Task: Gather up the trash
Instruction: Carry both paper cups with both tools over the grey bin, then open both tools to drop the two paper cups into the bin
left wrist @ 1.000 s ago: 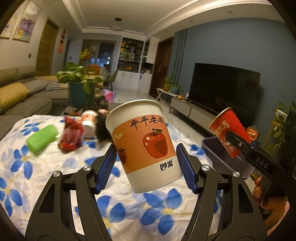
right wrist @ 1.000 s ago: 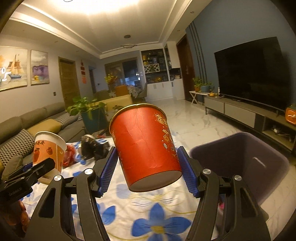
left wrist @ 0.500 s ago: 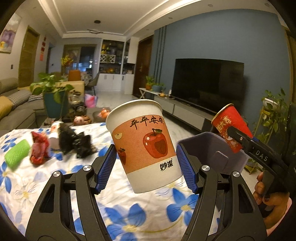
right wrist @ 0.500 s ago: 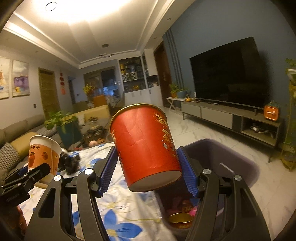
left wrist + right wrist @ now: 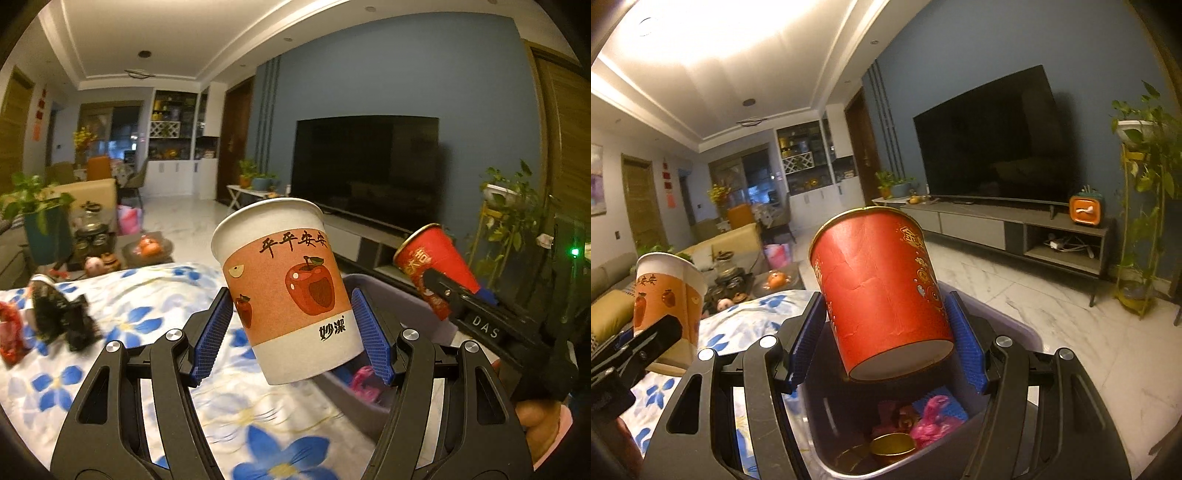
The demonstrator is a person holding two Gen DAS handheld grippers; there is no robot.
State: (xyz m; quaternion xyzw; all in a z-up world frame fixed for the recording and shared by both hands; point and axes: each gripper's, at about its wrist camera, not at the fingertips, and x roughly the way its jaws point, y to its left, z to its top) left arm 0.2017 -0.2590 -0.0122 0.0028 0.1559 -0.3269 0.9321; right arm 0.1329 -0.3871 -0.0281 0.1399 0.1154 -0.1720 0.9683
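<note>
My left gripper (image 5: pixel 291 332) is shut on a white paper cup with an orange apple band (image 5: pixel 288 291), held tilted above the floral cloth near the bin's edge. The same cup (image 5: pixel 666 295) shows at the left of the right wrist view. My right gripper (image 5: pixel 886 334) is shut on a red paper cup (image 5: pixel 882 291), tilted, directly over the open grey bin (image 5: pixel 1015 325). That red cup (image 5: pixel 436 266) appears at the right of the left wrist view. Inside the bin lie pink wrappers (image 5: pixel 929 417) and a gold tin (image 5: pixel 892 445).
The table wears a white cloth with blue flowers (image 5: pixel 155 295). A black crumpled wrapper (image 5: pixel 61 317) and a red wrapper (image 5: pixel 9 332) lie at its left. Beyond stand a low tea table (image 5: pixel 110 254), a television (image 5: pixel 993 144) on its cabinet and a tall plant stand (image 5: pixel 1141 229).
Both grippers have swung to the right with their cups. The bin has come under the right gripper and close to the left one; the green item has left the left view.
</note>
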